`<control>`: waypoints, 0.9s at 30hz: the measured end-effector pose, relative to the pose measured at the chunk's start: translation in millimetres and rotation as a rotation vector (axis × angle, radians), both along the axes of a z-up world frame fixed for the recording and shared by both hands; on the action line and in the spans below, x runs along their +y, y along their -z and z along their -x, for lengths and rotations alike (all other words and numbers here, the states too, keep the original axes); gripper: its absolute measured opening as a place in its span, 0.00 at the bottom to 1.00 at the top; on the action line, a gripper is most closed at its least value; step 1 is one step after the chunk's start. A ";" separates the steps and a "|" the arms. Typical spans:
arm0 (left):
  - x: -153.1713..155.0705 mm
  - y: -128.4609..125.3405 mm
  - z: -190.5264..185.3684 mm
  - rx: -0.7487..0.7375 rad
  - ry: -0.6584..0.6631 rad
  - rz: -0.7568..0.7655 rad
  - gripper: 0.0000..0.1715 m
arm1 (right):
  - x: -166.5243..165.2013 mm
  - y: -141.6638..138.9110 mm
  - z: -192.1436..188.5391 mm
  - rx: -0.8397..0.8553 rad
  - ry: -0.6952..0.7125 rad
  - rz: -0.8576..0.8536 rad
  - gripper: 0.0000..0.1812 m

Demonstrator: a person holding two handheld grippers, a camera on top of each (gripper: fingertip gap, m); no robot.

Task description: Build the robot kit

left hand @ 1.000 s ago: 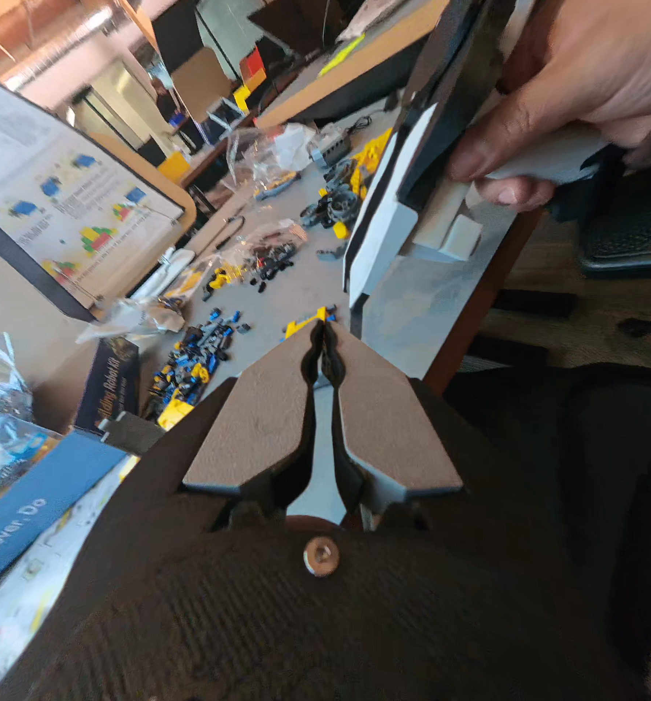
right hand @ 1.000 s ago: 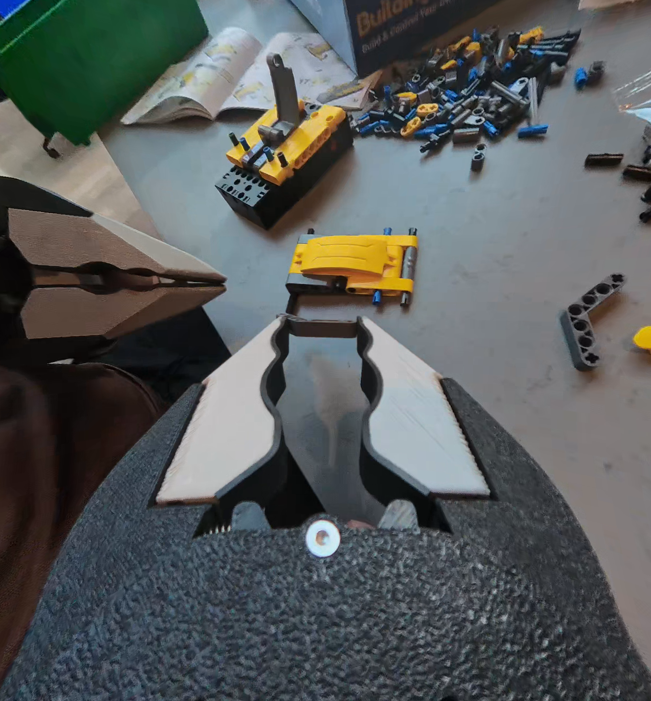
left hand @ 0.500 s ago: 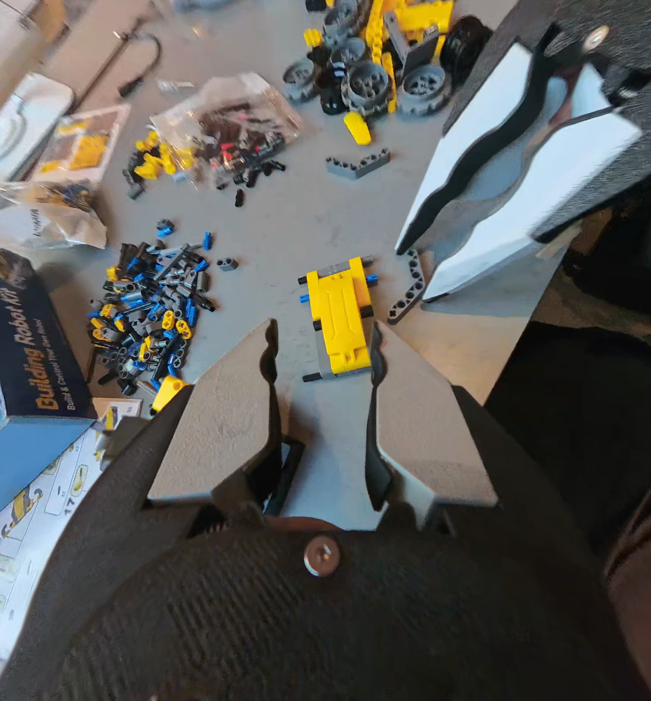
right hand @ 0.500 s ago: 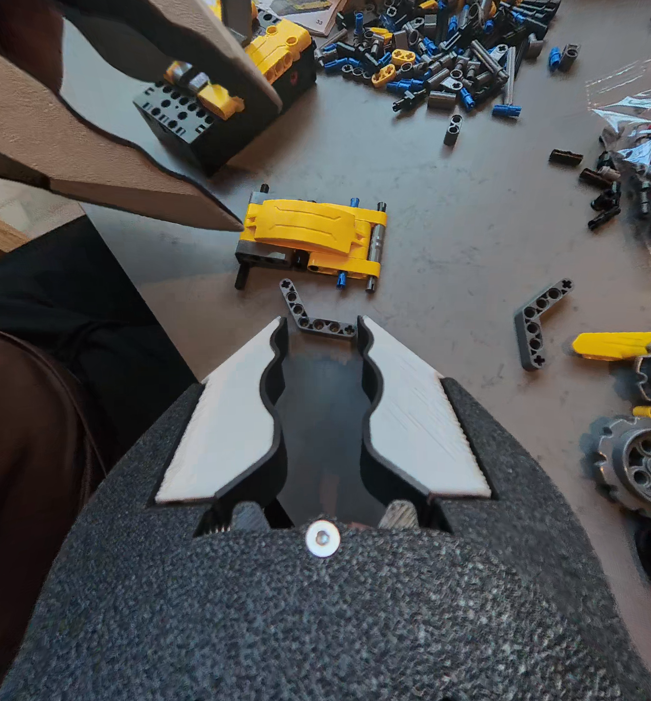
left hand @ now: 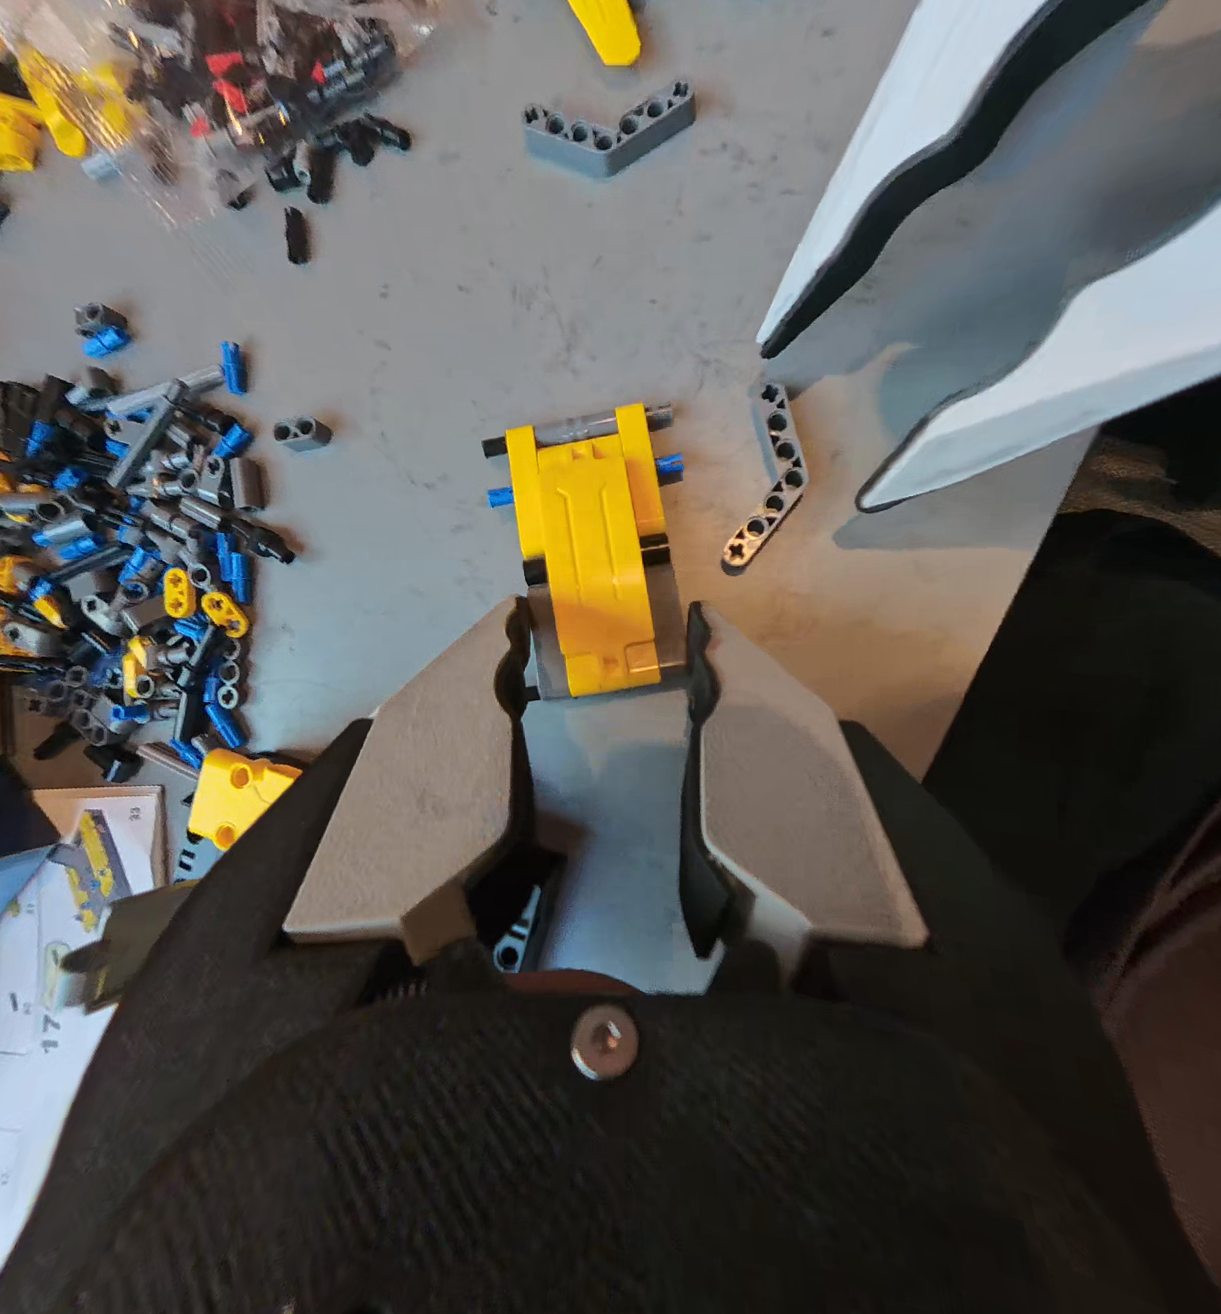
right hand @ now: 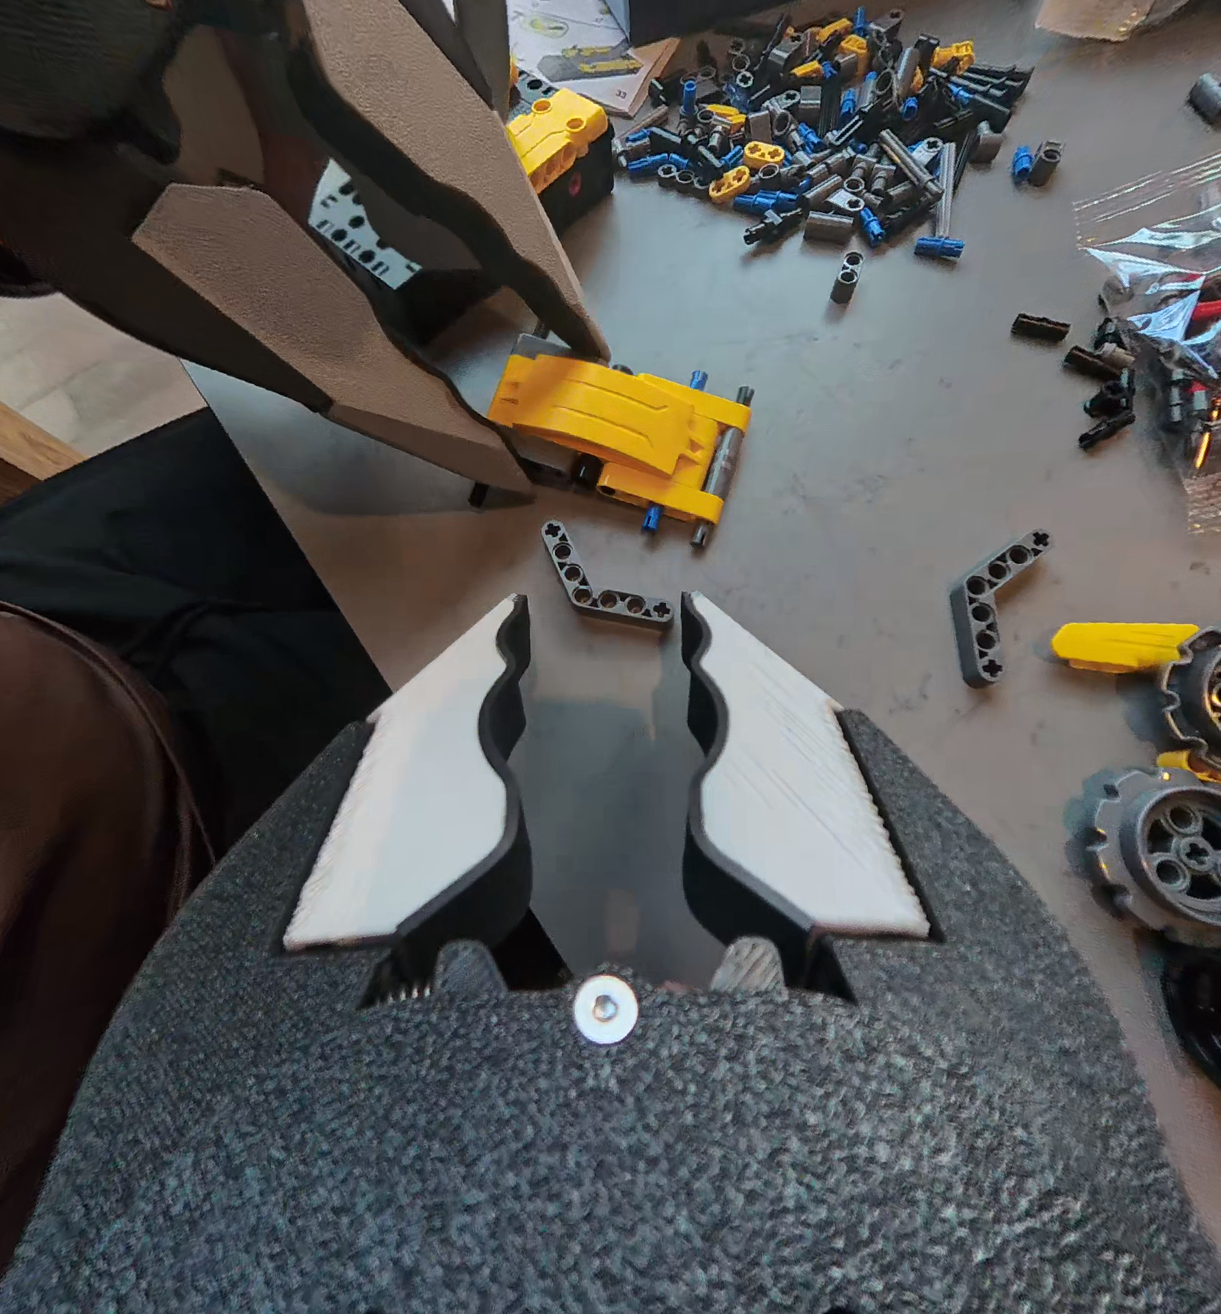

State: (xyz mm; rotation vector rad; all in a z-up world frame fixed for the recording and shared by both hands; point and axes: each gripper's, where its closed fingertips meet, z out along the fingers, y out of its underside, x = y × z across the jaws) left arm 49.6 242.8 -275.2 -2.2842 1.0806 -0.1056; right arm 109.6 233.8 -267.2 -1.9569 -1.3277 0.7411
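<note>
Yellow-grey brick assembly (left hand: 597, 547) flat on table, between spread left hand-held gripper (left hand: 604, 626) fingertips.

Dim warm light, soft shadows on table (left hand: 451, 284); edges blurred, bent (wide-angle); plastic bag (right hand: 1191, 284) glares.

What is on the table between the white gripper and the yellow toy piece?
A small bent grey beam with holes lies between the right gripper and the yellow piece, as the right wrist view shows.

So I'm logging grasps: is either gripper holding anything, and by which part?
Nothing is firmly held. The left gripper straddles the yellow assembly's grey end, fingers open; the right gripper is empty.
</note>
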 end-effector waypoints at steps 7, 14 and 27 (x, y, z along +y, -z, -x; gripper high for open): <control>-3.3 -36.5 -14.6 0.133 0.246 -0.404 0.24 | 20.4 -30.8 -6.4 0.184 0.028 0.109 0.29; -20.0 -61.1 -22.5 0.527 0.609 -0.943 0.18 | 15.7 -63.5 7.2 0.234 -0.287 -0.036 0.35; -33.2 -66.2 -21.4 0.473 0.652 -1.070 0.18 | -15.5 -47.5 36.3 0.072 -0.655 -0.109 0.11</control>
